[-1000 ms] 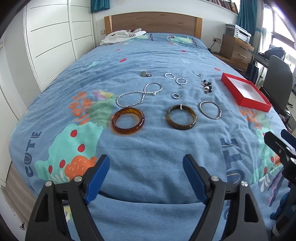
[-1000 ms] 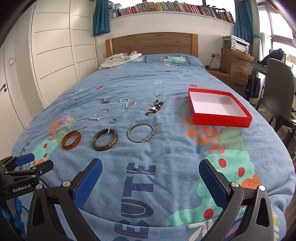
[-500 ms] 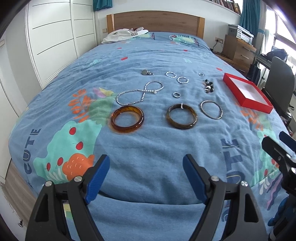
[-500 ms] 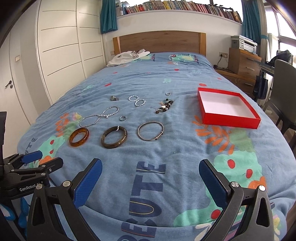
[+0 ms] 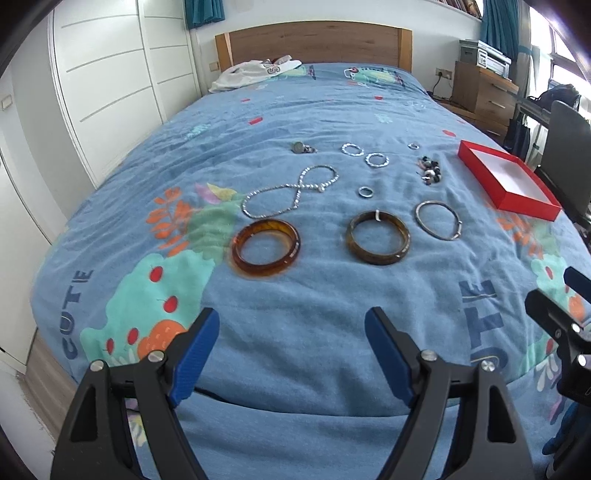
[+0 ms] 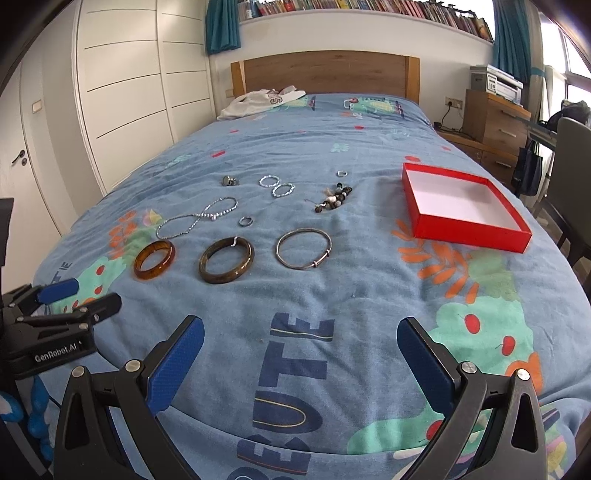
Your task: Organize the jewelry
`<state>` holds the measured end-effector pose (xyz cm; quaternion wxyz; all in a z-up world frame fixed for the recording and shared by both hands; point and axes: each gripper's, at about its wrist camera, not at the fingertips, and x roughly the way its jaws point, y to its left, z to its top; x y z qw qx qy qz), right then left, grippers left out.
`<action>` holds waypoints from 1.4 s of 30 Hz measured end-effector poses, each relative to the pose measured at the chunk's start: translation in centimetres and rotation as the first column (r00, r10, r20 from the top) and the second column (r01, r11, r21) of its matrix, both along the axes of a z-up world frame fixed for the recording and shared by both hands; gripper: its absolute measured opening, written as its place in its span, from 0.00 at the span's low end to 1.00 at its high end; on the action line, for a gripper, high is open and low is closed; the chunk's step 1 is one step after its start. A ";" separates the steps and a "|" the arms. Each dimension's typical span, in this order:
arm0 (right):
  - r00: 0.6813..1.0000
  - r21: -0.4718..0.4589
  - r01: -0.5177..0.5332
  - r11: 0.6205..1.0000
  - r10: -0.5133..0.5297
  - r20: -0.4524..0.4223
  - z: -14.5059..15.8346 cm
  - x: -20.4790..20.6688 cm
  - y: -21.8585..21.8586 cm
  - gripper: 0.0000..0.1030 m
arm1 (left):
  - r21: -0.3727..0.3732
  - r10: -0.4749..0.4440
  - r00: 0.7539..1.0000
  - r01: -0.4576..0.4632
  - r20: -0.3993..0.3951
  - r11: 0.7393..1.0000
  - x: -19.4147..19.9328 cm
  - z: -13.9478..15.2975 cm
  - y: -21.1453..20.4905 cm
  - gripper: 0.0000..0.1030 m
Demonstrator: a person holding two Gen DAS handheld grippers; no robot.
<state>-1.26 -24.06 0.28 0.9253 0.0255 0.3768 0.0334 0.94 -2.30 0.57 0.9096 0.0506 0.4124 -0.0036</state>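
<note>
Bedspread (image 5: pixel 295 110), one, blue fleece with printed fruit, leaves and block letters, under everything. One red box (image 6: pixel 461 206), square, shallow, white inside, holding nothing that I can see, well apart to the right of the jewelry.

Bangles, three in a near row: amber bangle (image 5: pixel 266 247), thick, translucent, glossy; brown bangle (image 5: pixel 378 237), thick, mottled, with a small white tag at its far edge; thin metal bangle (image 5: pixel 438 220), a plain wire hoop with a small clasp. One silver bead necklace (image 5: pixel 291 192) lies crossed in a figure eight behind the amber one. Two small twisted silver rings (image 5: pixel 364 155) side by side farther back. One cluster of dark and pale beads (image 5: pixel 429 170) to their right. One plain small ring (image 5: pixel 365 191) between necklace and brown bangle; one tinier ring (image 5: pixel 413 146) behind the beads; one round metal piece (image 5: pixel 303 148) at far left, kind unclear.

My left gripper (image 5: pixel 291 350), blue ribbed pads (image 5: pixel 195 354) on black arms, jaws wide apart, holding nothing, above the near edge of the spread. My right gripper (image 6: pixel 299 365), same build, jaws likewise spread and empty.

Right view alone shows the bookshelf (image 6: pixel 369 7) above the headboard, and the box's full white floor; left view shows the box edge-on.
</note>
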 end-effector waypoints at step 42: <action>0.999 0.027 -0.049 0.998 0.050 -0.008 -1.9 2.5 0.1 0.99 | 0.066 0.094 0.995 -0.091 -0.044 0.994 2.0 -0.7 1.5 0.78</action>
